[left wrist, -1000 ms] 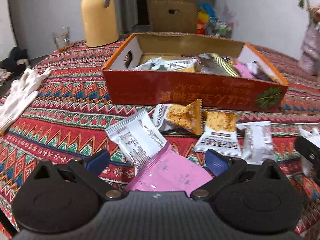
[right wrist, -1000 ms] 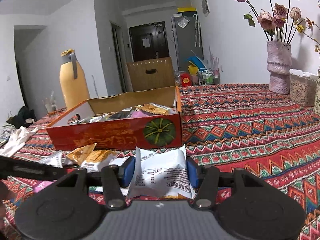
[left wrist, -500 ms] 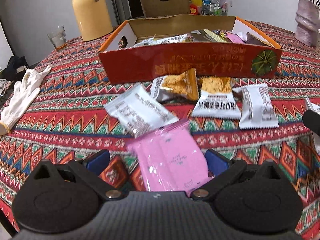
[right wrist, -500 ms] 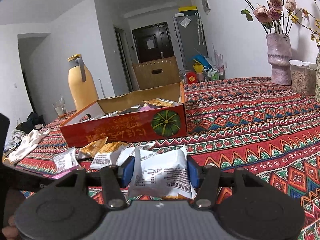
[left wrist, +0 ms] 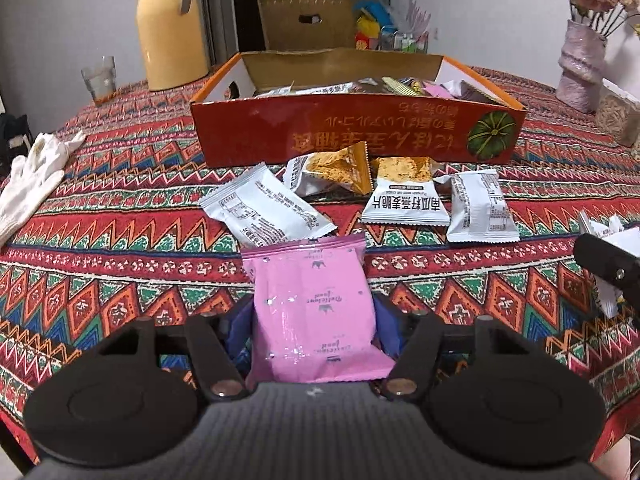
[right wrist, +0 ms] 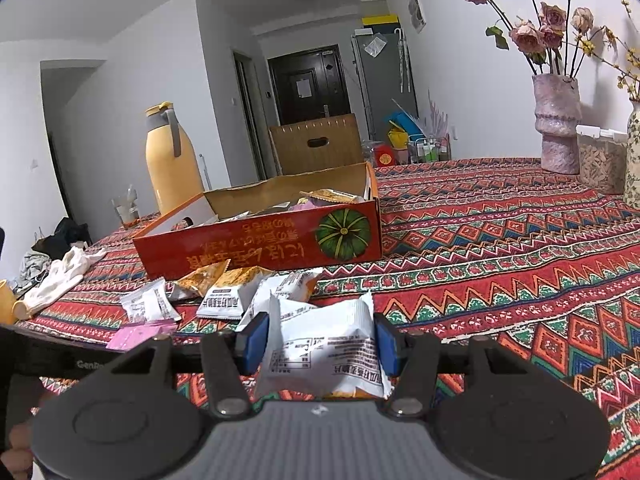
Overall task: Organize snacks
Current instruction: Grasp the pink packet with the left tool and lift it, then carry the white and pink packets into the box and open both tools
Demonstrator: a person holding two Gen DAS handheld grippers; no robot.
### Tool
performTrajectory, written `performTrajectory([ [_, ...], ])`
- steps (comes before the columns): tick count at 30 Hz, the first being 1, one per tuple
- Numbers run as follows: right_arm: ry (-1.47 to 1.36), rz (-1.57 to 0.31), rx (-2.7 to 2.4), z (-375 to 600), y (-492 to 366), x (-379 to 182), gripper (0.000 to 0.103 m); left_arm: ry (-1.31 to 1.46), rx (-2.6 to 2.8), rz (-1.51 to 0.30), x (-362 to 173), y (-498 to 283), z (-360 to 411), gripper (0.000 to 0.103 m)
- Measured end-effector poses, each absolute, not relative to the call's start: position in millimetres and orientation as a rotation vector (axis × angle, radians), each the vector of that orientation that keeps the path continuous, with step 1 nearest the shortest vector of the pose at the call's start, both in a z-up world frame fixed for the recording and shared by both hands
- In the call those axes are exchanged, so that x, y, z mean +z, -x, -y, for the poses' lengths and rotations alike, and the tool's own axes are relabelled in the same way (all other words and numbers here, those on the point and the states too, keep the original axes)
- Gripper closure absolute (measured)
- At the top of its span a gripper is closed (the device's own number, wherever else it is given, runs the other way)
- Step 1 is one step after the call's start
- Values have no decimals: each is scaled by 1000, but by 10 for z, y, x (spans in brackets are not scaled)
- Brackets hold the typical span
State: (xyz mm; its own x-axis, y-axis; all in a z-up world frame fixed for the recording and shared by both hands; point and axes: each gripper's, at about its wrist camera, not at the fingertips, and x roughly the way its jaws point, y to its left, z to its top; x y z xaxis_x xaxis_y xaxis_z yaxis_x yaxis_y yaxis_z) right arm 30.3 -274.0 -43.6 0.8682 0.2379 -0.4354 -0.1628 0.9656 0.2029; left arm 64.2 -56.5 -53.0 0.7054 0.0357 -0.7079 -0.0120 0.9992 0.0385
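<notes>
White walls (right wrist: 120, 92) and ceiling enclose the room. A dark door (right wrist: 310, 84) stands at the far end. A patterned red tablecloth (right wrist: 500, 240) covers the tabletop.

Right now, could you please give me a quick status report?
Left gripper closing on pink foil packet. Right gripper shut on white snack packet. Red cardboard box ahead, unobstructed.

pink packet (left wrist: 314, 312) and white packets (left wrist: 264, 210) before red box (left wrist: 352, 136).

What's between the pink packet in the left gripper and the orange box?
Left wrist view: four loose snack packets on the tablecloth lie between the pink packet and the orange box.
</notes>
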Motion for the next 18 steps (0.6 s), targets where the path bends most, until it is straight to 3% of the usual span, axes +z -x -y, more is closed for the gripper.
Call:
performTrajectory([
  [18, -123, -443, 221, 2580, -273, -255, 49, -9, -36, -644, -154, -464, 436, 40],
])
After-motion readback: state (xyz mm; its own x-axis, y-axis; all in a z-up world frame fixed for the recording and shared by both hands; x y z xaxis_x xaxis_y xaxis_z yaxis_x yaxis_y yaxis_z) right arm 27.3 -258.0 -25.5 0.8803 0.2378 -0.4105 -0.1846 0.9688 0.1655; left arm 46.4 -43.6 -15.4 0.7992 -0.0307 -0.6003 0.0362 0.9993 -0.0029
